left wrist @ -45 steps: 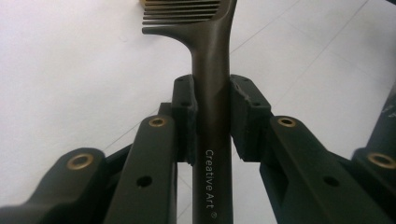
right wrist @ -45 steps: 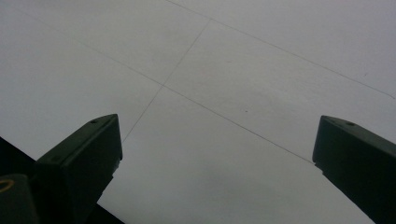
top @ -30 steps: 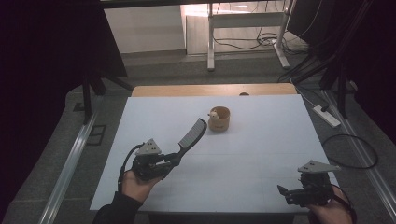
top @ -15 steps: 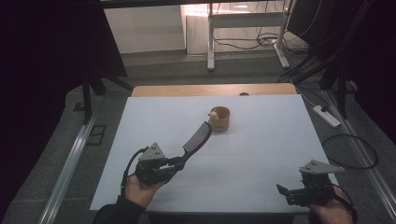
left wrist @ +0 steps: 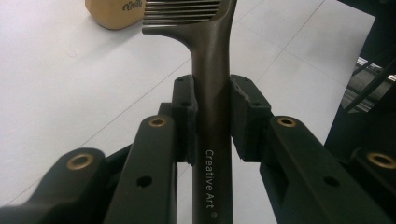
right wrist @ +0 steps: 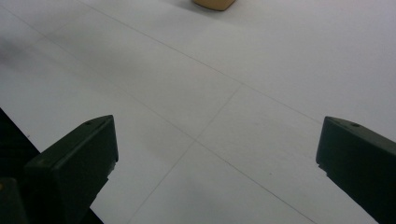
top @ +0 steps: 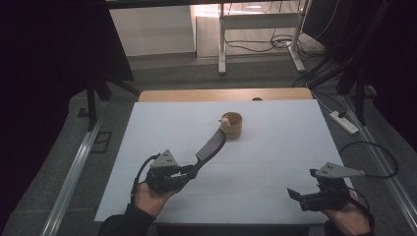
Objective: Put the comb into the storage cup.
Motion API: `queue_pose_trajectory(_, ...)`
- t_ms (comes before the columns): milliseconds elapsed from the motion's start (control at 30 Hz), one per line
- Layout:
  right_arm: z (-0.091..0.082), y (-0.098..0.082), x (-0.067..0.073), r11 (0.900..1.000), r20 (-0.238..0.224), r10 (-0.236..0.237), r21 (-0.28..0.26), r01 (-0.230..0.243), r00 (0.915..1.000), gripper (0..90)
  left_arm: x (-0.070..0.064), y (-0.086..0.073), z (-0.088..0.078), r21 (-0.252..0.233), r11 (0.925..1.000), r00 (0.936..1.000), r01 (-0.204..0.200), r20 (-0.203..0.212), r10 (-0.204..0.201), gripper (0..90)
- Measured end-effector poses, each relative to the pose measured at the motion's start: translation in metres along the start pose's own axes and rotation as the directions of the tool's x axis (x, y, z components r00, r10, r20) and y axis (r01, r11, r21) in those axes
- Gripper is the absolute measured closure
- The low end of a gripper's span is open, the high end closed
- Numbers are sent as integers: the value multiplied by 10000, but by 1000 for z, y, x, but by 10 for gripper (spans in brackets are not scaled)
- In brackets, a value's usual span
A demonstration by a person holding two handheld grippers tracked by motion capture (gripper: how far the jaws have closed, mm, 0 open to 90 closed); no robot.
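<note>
Comb handle sits clamped in the left tongs, teeth reaching the wooden cup; right tongs gape wide, holding nothing, over the near-right tabletop.

Looking along the right gripper, its two black fingers rise from the bottom corners, one at the left and one at the right, standing wide apart with nothing between them. Under them lies the pale tabletop, crossed by thin seam lines that meet between the fingers. At the top edge sits the lower part of a tan wooden cup, cut off by the frame, well apart from the fingers. Bottom left, a dark strip past the tabletop's edge.
</note>
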State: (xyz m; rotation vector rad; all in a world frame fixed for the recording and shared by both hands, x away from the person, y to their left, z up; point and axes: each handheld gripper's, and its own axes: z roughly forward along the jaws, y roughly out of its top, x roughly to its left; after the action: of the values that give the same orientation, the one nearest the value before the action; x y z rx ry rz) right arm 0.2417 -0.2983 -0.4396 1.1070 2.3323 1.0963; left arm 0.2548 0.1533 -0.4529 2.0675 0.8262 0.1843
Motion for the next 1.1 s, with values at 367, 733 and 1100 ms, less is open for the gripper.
queue_pose_trajectory(367,6,14,-6,9998,-415,-149,-155,143,9990,0,0,1,2,-61,10000,9999,-5,107,6,718)
queue_pose_trajectory(733,10,26,-9,9995,-926,137,-280,-164,9956,0,0,2,5,-153,9999,9998,-33,212,36,718)
queue_pose_trajectory(1100,16,39,-10,9990,-1388,259,-329,-307,9900,0,-2,3,6,-144,9998,9997,-107,223,110,718)
